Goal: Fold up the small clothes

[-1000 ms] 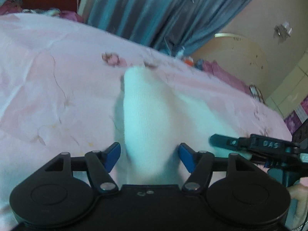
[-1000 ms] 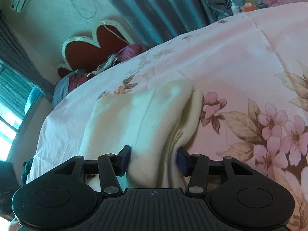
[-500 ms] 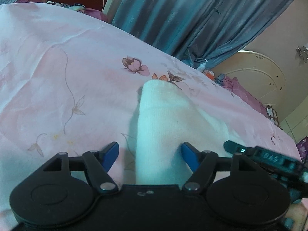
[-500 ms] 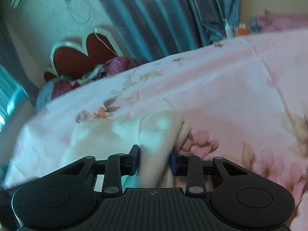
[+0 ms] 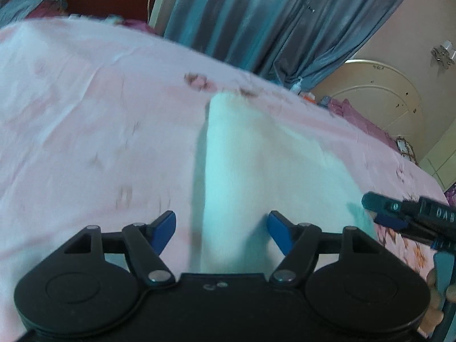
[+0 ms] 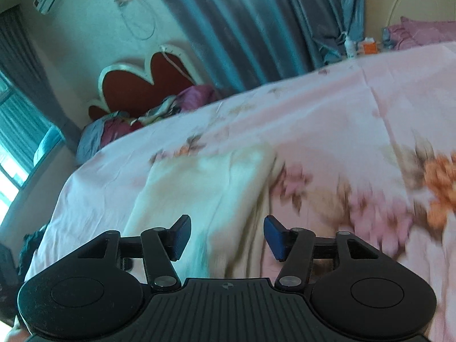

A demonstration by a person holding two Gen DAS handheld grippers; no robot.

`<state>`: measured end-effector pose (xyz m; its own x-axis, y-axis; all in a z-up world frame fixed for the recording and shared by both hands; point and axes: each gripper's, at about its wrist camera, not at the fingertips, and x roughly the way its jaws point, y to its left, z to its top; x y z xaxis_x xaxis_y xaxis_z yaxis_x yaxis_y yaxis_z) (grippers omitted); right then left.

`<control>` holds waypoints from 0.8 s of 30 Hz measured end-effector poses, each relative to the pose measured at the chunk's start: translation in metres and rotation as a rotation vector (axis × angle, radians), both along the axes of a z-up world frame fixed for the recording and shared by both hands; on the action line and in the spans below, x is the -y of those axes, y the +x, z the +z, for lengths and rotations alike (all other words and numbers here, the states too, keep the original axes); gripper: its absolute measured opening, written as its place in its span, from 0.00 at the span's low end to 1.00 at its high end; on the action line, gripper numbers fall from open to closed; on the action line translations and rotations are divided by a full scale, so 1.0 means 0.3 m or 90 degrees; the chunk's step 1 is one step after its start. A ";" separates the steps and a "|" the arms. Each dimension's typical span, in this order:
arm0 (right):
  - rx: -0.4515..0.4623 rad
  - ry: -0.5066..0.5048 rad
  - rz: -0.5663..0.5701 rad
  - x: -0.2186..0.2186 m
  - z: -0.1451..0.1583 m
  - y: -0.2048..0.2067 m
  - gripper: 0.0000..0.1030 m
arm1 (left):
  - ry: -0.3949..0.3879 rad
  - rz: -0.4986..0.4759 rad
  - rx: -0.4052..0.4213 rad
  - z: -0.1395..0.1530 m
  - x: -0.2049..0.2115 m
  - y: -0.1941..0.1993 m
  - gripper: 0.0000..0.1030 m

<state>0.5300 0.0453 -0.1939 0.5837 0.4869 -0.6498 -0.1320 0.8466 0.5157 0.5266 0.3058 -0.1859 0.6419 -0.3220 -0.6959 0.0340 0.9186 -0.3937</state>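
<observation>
Since a moment ago the right gripper [image 6: 226,236] has let go: its jaws, then pinched on the cloth [image 6: 205,196], are opening, pads clear of it, cloth between them. Left gripper [image 5: 221,232] has its fingers apart, the right pad touching a raised fold of the white cloth [image 5: 256,165], the left pad clear of it; I cannot tell whether that fold is held. From the left camera the right gripper [image 5: 399,213] pokes in beside the cloth's edge. Cloth lies on a pink flowered sheet [image 6: 327,119]. Behind: blue curtains [image 6: 242,22], a red headboard [image 6: 142,85], bottles [image 6: 350,47] past the bed.
</observation>
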 end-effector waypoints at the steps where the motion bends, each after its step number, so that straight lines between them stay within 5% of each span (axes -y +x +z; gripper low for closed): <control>1: -0.012 -0.016 0.001 -0.008 -0.020 -0.016 0.54 | -0.001 0.000 -0.007 -0.012 0.005 -0.013 0.68; 5: -0.044 -0.043 -0.026 -0.004 -0.090 -0.039 0.47 | 0.034 -0.017 0.001 -0.023 0.040 -0.040 0.68; 11: -0.013 -0.046 -0.018 -0.019 0.001 -0.142 0.47 | 0.039 -0.042 -0.020 0.008 0.039 -0.107 0.68; 16: -0.049 -0.138 -0.021 -0.064 -0.057 -0.241 0.47 | 0.061 -0.060 -0.025 -0.009 0.062 -0.135 0.69; 24: -0.030 -0.217 -0.032 -0.150 -0.069 -0.292 0.47 | 0.078 -0.086 -0.044 -0.008 0.084 -0.131 0.85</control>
<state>0.4423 0.0902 -0.2146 0.5672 0.2091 -0.7966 -0.0695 0.9759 0.2067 0.4874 0.2805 -0.1883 0.5476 -0.3122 -0.7763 0.1362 0.9487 -0.2854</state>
